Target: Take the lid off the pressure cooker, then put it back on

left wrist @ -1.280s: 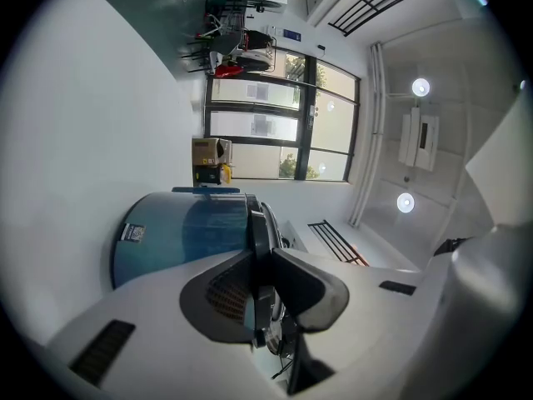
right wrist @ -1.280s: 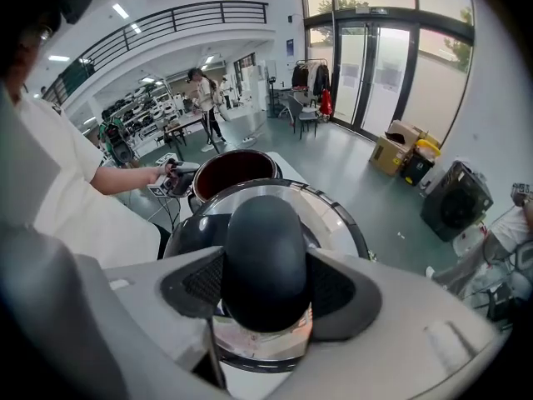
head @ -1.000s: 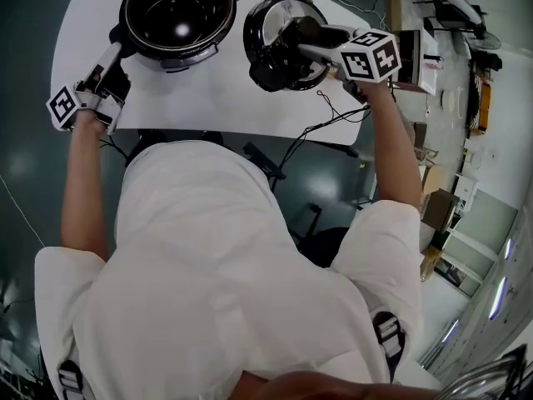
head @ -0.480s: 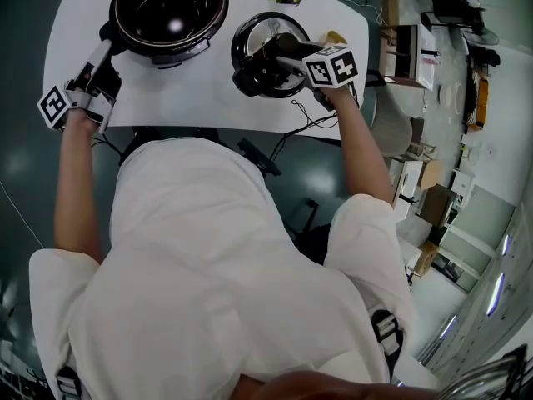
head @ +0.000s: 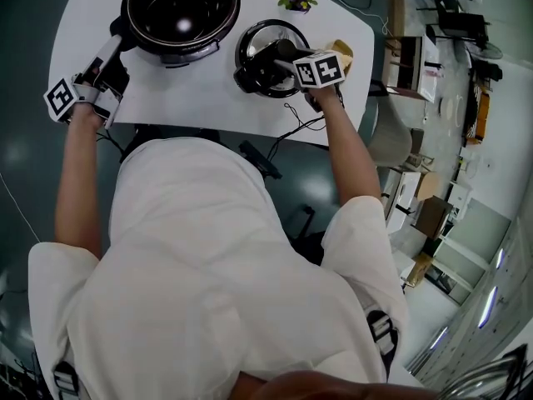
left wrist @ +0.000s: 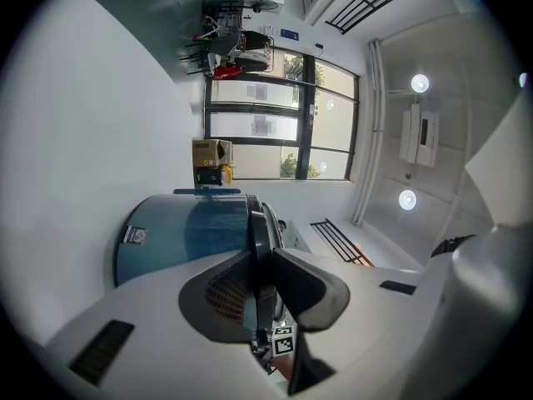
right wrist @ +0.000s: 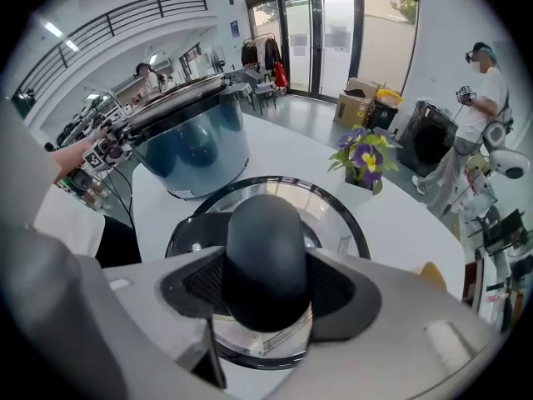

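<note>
The open pressure cooker (head: 179, 7) stands at the table's far left, its dark inside bare. My left gripper (head: 114, 48) is shut on the cooker's black side handle (left wrist: 258, 236), with the steel-blue body (left wrist: 179, 232) just behind. The round lid (head: 256, 33), glass with a dark rim, lies level to the right of the cooker, low over or on the table; I cannot tell which. My right gripper (head: 271, 57) is shut on the lid's black knob (right wrist: 265, 232), which fills the gap between the jaws. The cooker (right wrist: 191, 136) shows beyond the lid.
The white table (head: 200, 90) has a rounded edge close to my body. A small pot of purple flowers (right wrist: 364, 161) stands behind the lid. Black cables (head: 304, 117) hang off the near edge. A person (right wrist: 475, 123) stands far off at the right.
The right gripper has brought the lid from a tilt to level and a little nearer the cooker. The left gripper has kept its hold on the side handle.
</note>
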A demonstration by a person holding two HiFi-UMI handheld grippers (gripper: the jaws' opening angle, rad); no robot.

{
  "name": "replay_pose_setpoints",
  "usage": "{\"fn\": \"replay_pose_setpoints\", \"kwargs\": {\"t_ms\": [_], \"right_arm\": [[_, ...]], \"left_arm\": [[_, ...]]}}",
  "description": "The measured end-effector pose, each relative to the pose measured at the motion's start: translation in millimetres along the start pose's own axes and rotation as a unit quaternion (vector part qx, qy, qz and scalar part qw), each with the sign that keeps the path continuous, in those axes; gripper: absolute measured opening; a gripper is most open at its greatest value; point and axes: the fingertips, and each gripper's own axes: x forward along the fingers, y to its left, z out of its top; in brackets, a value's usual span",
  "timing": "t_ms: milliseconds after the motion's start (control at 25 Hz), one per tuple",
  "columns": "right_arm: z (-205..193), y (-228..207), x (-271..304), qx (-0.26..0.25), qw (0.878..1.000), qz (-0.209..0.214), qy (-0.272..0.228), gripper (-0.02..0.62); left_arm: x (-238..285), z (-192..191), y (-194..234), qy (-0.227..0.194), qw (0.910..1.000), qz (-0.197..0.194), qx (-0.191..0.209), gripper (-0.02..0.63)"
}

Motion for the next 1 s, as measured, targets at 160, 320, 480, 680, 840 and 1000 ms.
{"fn": "replay_pose_setpoints", "kwargs": {"t_ms": [160, 320, 480, 680, 840, 1000], "right_arm": [[-3, -6, 15, -0.005, 1.0, -0.012, 0.006, 0.282], [-8, -12, 27, -0.01, 0.999, -0.028, 0.012, 0.282], [-11, -12, 36, -0.009, 0.999, -0.032, 0.014, 0.282], [-11, -15, 43, -0.004, 0.999, -0.036, 0.014, 0.282], [-14, -18, 47, 0.002, 0.999, -0.038, 0.014, 0.282], [-19, -18, 51, 0.023, 0.999, -0.024, 0.007, 0.282]], "left_arm": [[0, 0, 0, -0.002, 1.0, -0.001, -0.002, 0.084], [0, 1, 0, -0.001, 1.0, -0.005, 0.002, 0.084], [-1, 0, 1, -0.001, 1.0, -0.005, -0.002, 0.086], [0, 0, 1, 0.001, 1.0, -0.005, -0.001, 0.086], [0, -1, 1, 0.002, 1.0, -0.005, -0.003, 0.086], [1, -1, -1, 0.004, 1.0, -0.005, -0.003, 0.087]]}}
